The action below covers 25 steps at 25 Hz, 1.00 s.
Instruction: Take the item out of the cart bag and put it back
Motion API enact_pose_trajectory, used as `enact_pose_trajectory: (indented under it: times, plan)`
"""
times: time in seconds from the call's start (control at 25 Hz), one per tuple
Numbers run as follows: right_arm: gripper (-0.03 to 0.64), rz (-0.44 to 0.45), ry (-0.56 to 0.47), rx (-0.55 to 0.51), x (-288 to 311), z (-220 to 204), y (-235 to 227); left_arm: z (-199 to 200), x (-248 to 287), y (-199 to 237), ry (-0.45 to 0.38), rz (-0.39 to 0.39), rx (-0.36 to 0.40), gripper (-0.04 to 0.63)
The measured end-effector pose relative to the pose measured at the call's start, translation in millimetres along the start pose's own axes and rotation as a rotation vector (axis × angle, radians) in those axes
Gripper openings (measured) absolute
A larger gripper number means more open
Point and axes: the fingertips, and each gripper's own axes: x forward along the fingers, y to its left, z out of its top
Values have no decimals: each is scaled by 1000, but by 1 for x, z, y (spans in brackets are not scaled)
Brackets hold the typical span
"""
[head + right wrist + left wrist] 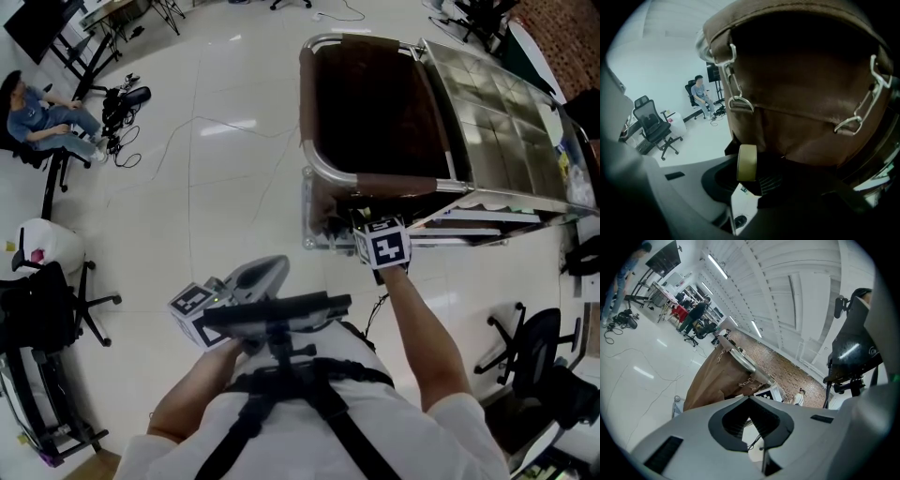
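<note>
Brown fabric forms the cart bag point(375, 103), which hangs open-topped from a metal cart frame point(497, 112) at the far right of the scene. The task item, a tan tape roll point(746, 162), is out of the bag. It is clamped between the 2 jaws of the right gripper point(749, 180) and seen edge-on, standing upright.

In the right gripper view the roll sits close against the bag's near outer wall, below the rim. The bag opening therefore lies above and farther away than the roll. Returning it will probably require a lift over the near rim, then a descent.

The left gripper point(750, 405) is held near the person's body, well apart from the bag, jaws together on nothing. The right hand is the nearer 1.
</note>
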Motion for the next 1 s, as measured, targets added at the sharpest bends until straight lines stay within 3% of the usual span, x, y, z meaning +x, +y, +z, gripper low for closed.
enact_pose_trajectory:
  times: [1.0]
  plan:
    - [110, -8, 40, 1, 13, -4, 2, 0, -1, -2, 11, -4, 4, 0]
